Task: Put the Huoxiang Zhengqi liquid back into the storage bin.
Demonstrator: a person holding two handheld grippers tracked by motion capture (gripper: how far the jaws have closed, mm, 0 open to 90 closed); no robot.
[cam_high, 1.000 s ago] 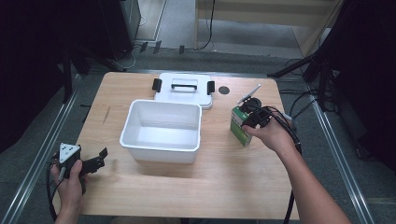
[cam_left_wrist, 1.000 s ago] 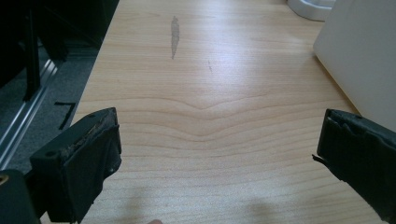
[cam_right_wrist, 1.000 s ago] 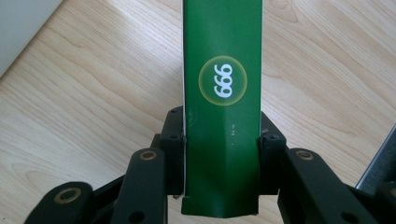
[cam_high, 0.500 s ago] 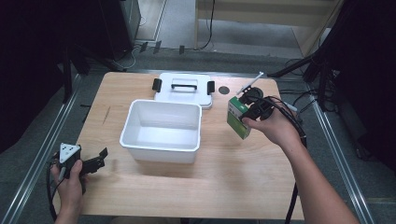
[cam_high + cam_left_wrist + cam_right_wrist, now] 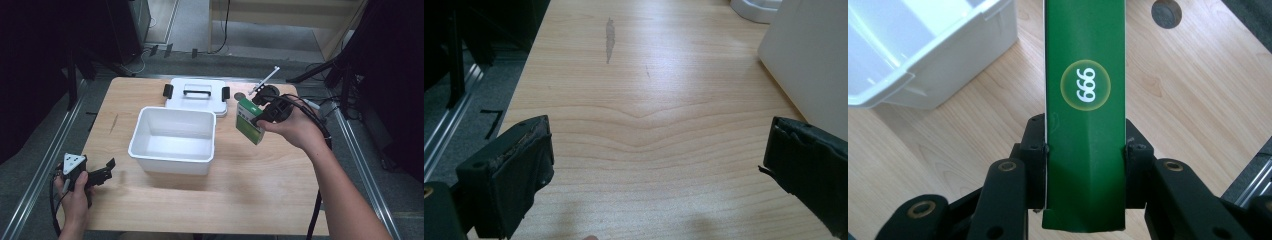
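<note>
A green rectangular cardboard box (image 5: 250, 121) with a round "999" badge is clamped between the jaws of the right claw (image 5: 261, 116), raised above the light wooden surface (image 5: 280, 190). Just left of this claw an open white plastic bin (image 5: 172, 140) is seen. The left claw (image 5: 102, 172) is spread wide over bare wood, holding nothing.

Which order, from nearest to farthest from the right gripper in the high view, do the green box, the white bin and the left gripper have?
1. green box: clamped in the right gripper, lifted over the table's right part.
2. white bin: at the table's middle, left of the box.
3. left gripper: at the near left corner, jaws apart, holding nothing.
</note>
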